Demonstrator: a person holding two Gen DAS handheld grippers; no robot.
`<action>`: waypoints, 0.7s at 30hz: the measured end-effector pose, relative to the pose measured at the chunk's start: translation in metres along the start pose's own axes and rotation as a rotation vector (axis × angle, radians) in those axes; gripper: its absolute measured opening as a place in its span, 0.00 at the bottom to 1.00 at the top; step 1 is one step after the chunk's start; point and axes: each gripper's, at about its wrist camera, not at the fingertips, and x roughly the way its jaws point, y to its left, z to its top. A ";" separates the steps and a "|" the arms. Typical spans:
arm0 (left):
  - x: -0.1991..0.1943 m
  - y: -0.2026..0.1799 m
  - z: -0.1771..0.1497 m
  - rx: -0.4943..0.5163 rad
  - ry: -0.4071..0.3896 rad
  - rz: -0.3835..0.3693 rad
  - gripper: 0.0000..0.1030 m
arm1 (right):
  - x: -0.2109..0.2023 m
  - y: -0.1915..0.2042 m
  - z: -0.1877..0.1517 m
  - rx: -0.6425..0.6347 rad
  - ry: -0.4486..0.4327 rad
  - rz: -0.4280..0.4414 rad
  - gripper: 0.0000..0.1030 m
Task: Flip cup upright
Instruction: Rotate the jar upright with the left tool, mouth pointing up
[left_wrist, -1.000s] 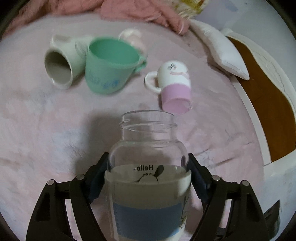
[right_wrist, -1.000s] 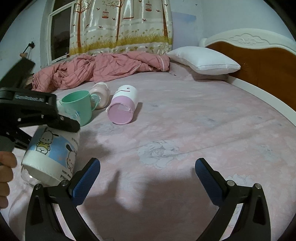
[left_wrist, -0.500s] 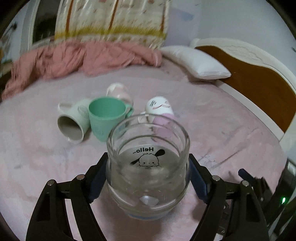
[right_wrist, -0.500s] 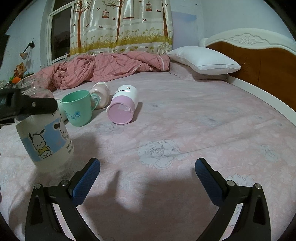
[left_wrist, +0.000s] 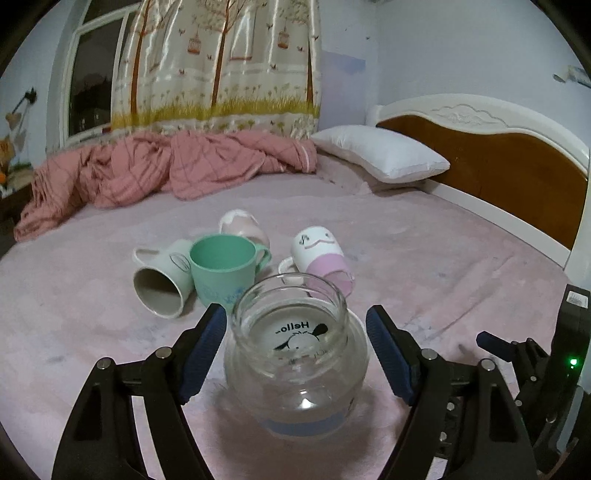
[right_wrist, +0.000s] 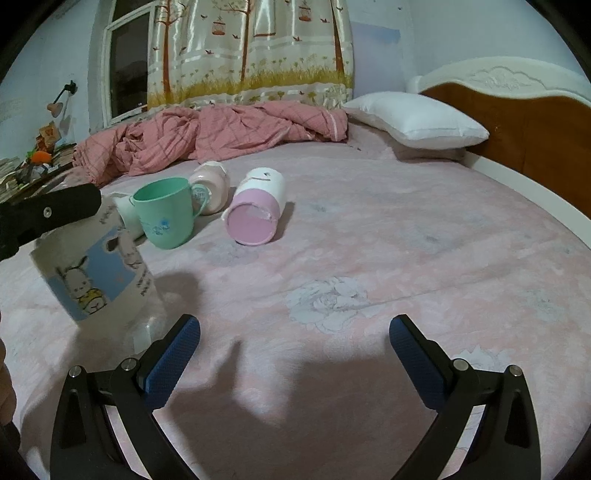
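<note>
A clear glass cup (left_wrist: 295, 365) with a white and blue cartoon-dog sleeve stands upright on the pink bed, mouth up. It also shows in the right wrist view (right_wrist: 96, 273). My left gripper (left_wrist: 295, 354) is open, its blue pads (left_wrist: 201, 354) standing apart from the glass on both sides. My right gripper (right_wrist: 295, 362) is open and empty, low over the sheet to the right of the glass cup. A pink and white mug (right_wrist: 256, 212) and a white mug (left_wrist: 162, 282) lie on their sides. A green cup (left_wrist: 221, 273) stands upright.
A pale pink cup (left_wrist: 242, 229) lies behind the green cup. A crumpled pink blanket (left_wrist: 166, 170) lies at the back and a white pillow (left_wrist: 380, 157) against the wooden headboard (left_wrist: 498, 173) at the right. The bed edge runs along the right.
The left gripper turned the glass cup from tilted to upright, set it on the bed and opened its fingers off it. The right gripper has not moved.
</note>
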 end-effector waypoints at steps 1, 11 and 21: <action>-0.002 0.001 0.000 -0.002 -0.006 0.001 0.76 | -0.001 0.001 -0.001 -0.007 -0.007 0.005 1.00; 0.015 0.027 -0.012 -0.188 0.093 -0.143 0.82 | -0.017 0.006 -0.003 -0.030 -0.064 -0.004 1.00; 0.017 0.020 -0.021 -0.177 0.120 -0.197 0.80 | -0.033 0.003 -0.009 -0.053 -0.071 0.081 1.00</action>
